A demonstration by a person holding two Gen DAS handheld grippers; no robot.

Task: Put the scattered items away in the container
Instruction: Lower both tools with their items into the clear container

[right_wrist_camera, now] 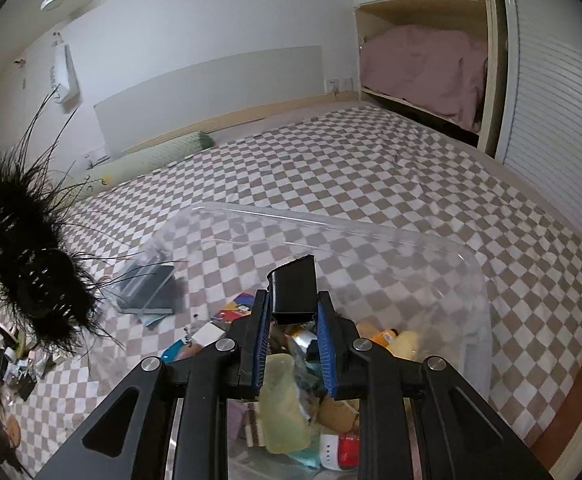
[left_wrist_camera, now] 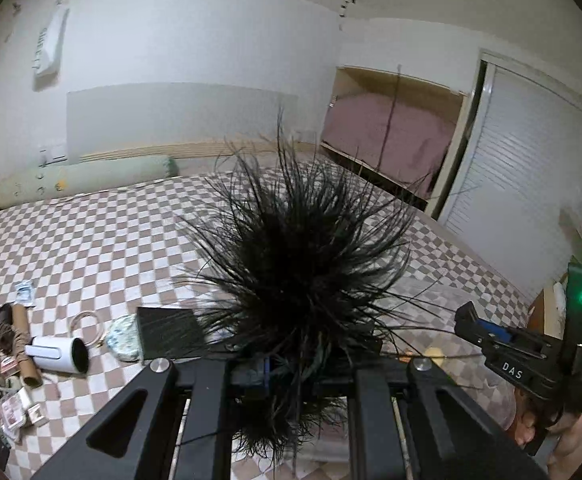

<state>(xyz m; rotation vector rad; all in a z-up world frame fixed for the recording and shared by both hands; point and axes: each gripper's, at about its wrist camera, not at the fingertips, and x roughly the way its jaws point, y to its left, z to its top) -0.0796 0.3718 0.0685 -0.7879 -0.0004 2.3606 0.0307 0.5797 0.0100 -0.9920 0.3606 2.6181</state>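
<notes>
Two tools loaded: right tool (right_wrist_camera: 293, 312) pinches small black rectangular case (right_wrist_camera: 294, 290) over clear plastic container (right_wrist_camera: 471, 280); lower before letting go. Left tool (left_wrist_camera: 297, 372) grips fluffy black feather duster (left_wrist_camera: 303, 256).

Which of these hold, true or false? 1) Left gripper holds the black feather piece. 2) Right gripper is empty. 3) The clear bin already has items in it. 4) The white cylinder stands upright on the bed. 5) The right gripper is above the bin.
1) True. The left gripper is shut on the feather piece.
2) False. The right gripper is clamped on a small black box.
3) True. The clear bin holds many mixed items.
4) False. The white cylinder lies on its side on the checked bed.
5) True. The bin's contents show directly below its fingers.
</notes>
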